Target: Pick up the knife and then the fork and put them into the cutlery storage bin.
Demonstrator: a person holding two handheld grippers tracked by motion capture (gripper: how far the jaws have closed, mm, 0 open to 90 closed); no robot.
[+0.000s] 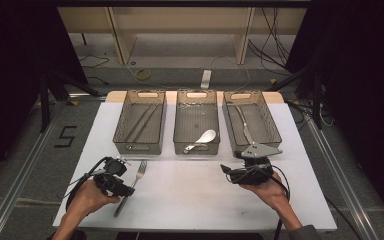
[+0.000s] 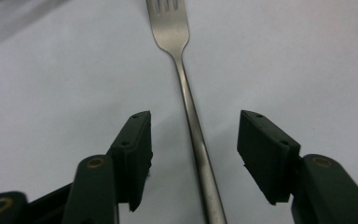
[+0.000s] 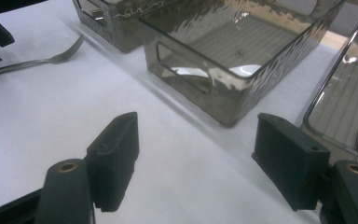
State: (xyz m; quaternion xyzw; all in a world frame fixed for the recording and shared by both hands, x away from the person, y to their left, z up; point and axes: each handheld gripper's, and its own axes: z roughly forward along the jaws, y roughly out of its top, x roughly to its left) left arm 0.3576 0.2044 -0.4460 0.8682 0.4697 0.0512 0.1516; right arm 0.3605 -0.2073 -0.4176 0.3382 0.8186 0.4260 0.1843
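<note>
While the left gripper hangs low over the white table, its jaws stand wide apart and hold nothing, with the fork lying flat between them. The handle runs up the middle of the gap, touching neither pad, and the tines point away beyond the fingertips. From above, the fork lies just beside that gripper, in front of the left of three grey baskets.

The fork looks like thin, stiff metal: light, hard and smooth, so probably slippery against the pads. It lies flat on the table, which leaves little edge to catch. The narrow stretch of handle between the pads seems the best place to close, squarely across its width; a grip nearer the end would likely let it swing.

The right gripper is also wide open and empty, above bare table just short of the middle basket, which holds a white spoon.
</note>
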